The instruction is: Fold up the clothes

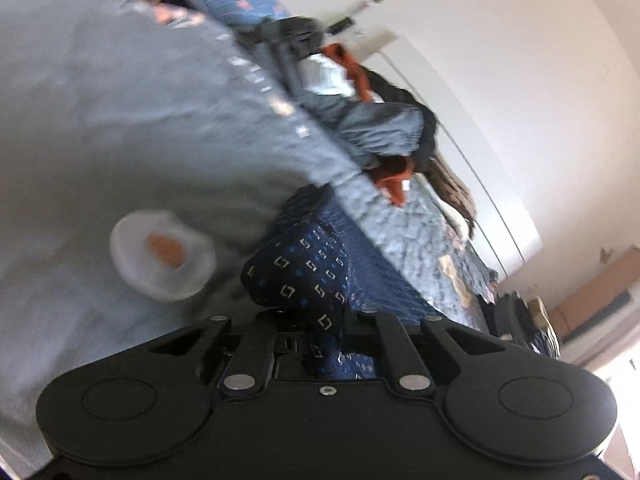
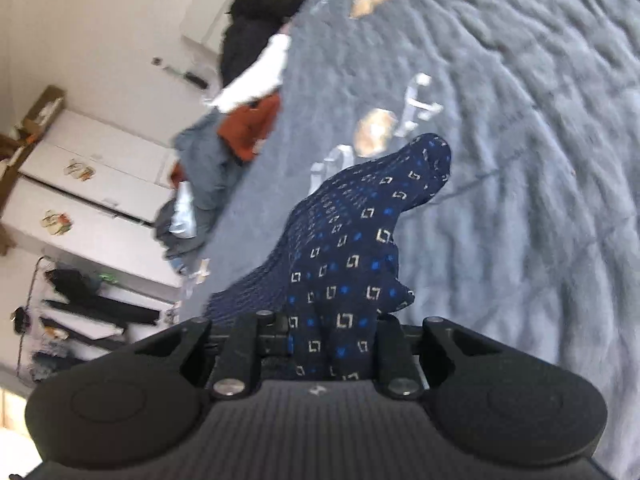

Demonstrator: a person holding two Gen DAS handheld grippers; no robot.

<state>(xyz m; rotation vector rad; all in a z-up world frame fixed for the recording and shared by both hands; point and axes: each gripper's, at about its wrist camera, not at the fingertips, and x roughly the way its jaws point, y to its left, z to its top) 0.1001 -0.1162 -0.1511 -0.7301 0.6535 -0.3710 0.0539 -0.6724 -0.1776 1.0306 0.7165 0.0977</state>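
A navy garment with small white squares and blue dots [image 1: 304,272] is bunched over my left gripper [image 1: 316,320], which is shut on it; its fingers are hidden under the cloth. My right gripper [image 2: 332,320] is shut on the same patterned garment [image 2: 352,248], which rises from the jaws in a twisted fold above the grey bedspread [image 2: 520,160]. The fingertips of both grippers are covered by fabric.
A pile of other clothes, grey, orange, white and black [image 1: 372,128], lies along the bed's far edge, and also shows in the right wrist view [image 2: 224,152]. White drawers [image 2: 88,184] and a wall stand beyond. A white round patch with orange [image 1: 164,256] marks the bedspread.
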